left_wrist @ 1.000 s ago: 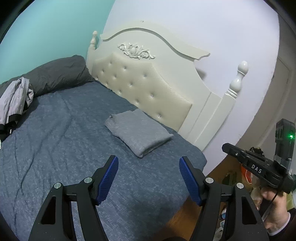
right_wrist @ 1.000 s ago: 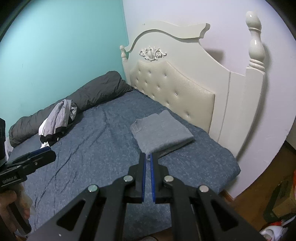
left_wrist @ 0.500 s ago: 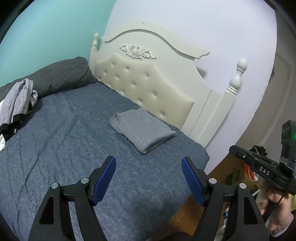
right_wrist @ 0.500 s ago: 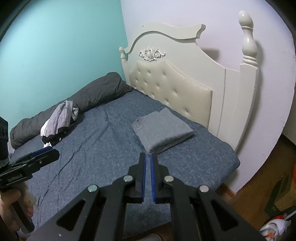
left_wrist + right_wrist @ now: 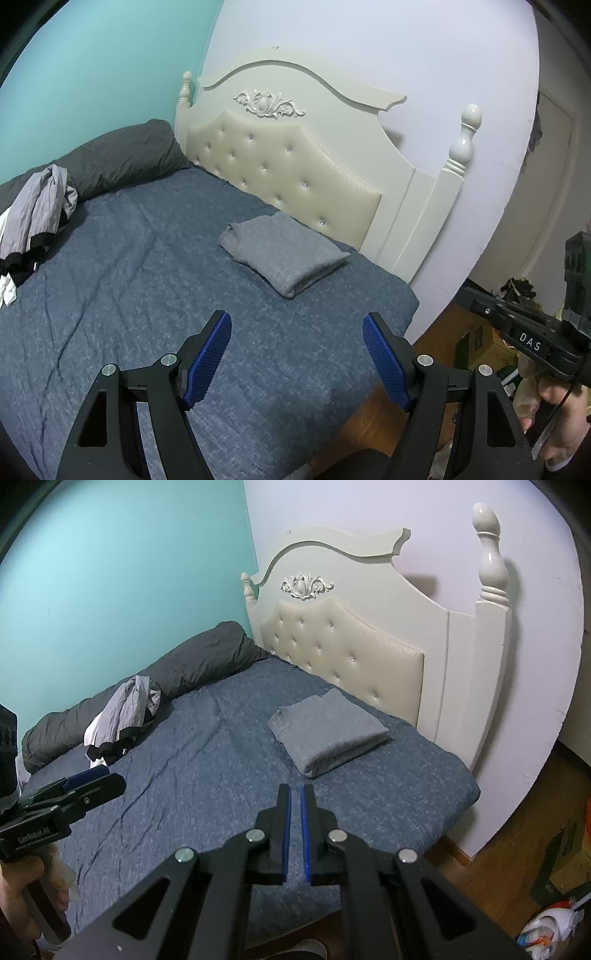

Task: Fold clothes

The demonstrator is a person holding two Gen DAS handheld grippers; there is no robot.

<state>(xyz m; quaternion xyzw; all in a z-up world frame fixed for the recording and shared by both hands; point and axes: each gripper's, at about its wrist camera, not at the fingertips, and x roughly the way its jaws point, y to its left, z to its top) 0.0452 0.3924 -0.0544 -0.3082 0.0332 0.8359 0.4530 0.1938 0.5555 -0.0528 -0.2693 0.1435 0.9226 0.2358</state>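
**One garment folded, a heap waiting**

The left tongs (image 5: 297, 334) hang above the near part of the bed with their blue pads spread wide apart and nothing between them. The right tongs (image 5: 295, 808) are drawn together, only a thin slit between the pads, and they too hold nothing. Both hover clear of the bedding, touching no cloth.

Beyond them, on the blue bedspread (image 5: 207, 775), lies the folded grey garment (image 5: 328, 731), close to the padded headboard (image 5: 343, 653) but apart from it. It is a neat, thick rectangle. Its long axis appears to run slantwise, roughly along the line of the headboard; the rounded fold edge faces the tongs and the near side of the bed, and the end with a visible seam or collar points toward the middle of the mattress.

Well apart from it, by the far edge, a crumpled pile of clothes (image 5: 122, 712), grey, white and black, rests against the rolled dark duvet (image 5: 155, 690).

By my reading, one fold is finished and the step in hand is the turn to the next piece. That calls for reaching across the bed to the pile, the right tongs opening first, and drawing one garment out flat onto the open bedspread.
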